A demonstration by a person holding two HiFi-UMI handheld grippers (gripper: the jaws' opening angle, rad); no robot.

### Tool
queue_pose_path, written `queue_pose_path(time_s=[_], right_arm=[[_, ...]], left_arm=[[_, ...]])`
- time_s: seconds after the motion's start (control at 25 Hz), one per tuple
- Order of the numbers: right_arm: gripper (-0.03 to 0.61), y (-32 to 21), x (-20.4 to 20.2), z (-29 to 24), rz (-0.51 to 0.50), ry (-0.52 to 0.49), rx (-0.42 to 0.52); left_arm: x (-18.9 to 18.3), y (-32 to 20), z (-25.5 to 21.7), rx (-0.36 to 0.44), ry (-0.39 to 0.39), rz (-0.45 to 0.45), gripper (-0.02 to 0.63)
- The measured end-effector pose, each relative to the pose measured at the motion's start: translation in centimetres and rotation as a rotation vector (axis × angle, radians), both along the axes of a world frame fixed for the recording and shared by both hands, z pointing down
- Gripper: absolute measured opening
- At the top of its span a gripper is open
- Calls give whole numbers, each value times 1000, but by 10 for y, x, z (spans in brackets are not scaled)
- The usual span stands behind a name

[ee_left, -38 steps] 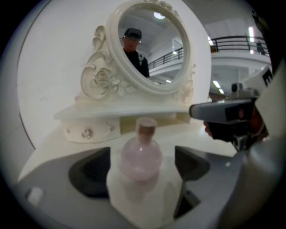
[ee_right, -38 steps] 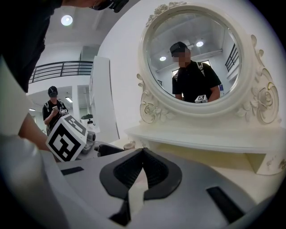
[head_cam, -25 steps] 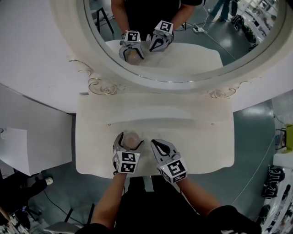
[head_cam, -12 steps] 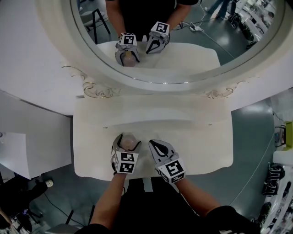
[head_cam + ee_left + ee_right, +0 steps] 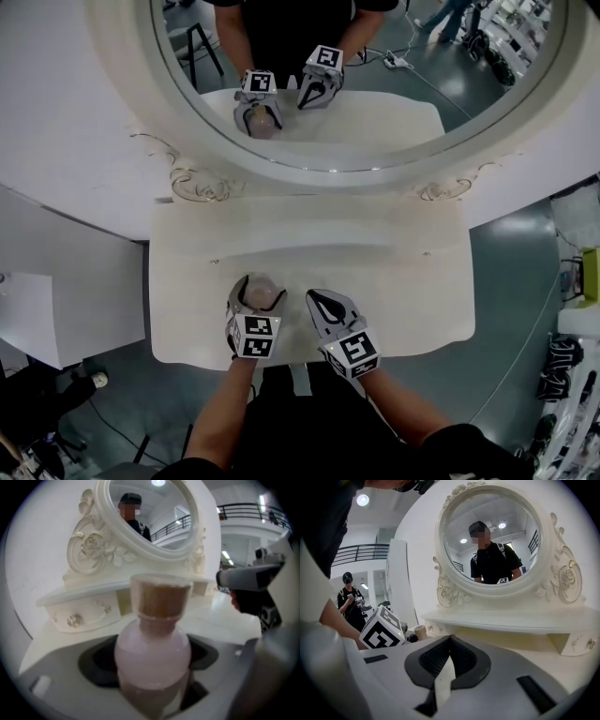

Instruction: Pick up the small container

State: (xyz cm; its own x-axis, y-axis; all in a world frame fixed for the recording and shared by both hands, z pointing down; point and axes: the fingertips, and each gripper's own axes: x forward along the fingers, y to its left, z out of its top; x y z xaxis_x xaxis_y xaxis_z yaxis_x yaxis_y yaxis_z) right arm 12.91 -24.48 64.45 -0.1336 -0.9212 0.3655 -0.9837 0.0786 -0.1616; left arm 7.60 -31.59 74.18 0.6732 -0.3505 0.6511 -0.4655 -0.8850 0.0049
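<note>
Left gripper view: the bottle (image 5: pixel 153 656), pink with a tan cap (image 5: pixel 160 597), stands upright between the jaws of the left gripper (image 5: pixel 261 281). The jaws are closing on it, but dark gaps show on both sides, so the pads are not pressing yet.
Right gripper view: the right gripper (image 5: pixel 450 639) has its jaws together with nothing between them.
Bottle's place: on the table (image 5: pixel 412 291), near the front edge and left of middle.
Risk, tipping: if the bottle sits off-centre, one jaw would likely reach it first and push it over.
Risk, slip: the body is round and looks smooth, so pads closing on the bulge could squeeze it out. Lifting before they seat would leave it behind.
Risk, edge: a knock toward the person could send it off the front.
Around: the mirror (image 5: pixel 375 112) and a drawer knob (image 5: pixel 74 619) lie behind, well apart from the bottle.
In the way: nothing blocks the jaws, but the right gripper sits just beside the left and could be bumped on the lift.
</note>
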Motion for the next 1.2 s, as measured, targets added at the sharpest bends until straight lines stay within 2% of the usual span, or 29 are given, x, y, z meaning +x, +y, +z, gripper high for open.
queue_pose_path(time_s=[0.2,0.56,0.92,1.2], right_arm=[[5,6,0,-4,13,10,5],[5,13,4,-29,37,38,44],[5,0,33,-85,96,89,174],[5,-8,47,-131,135,137,273]], left_arm=[[-2,3,-25,33,55,-11,407],[-5,2,-109,136,173,-29,407],[7,-7,-186,238,295,-24,407],[13,-5,-226,285,361,-6,407]])
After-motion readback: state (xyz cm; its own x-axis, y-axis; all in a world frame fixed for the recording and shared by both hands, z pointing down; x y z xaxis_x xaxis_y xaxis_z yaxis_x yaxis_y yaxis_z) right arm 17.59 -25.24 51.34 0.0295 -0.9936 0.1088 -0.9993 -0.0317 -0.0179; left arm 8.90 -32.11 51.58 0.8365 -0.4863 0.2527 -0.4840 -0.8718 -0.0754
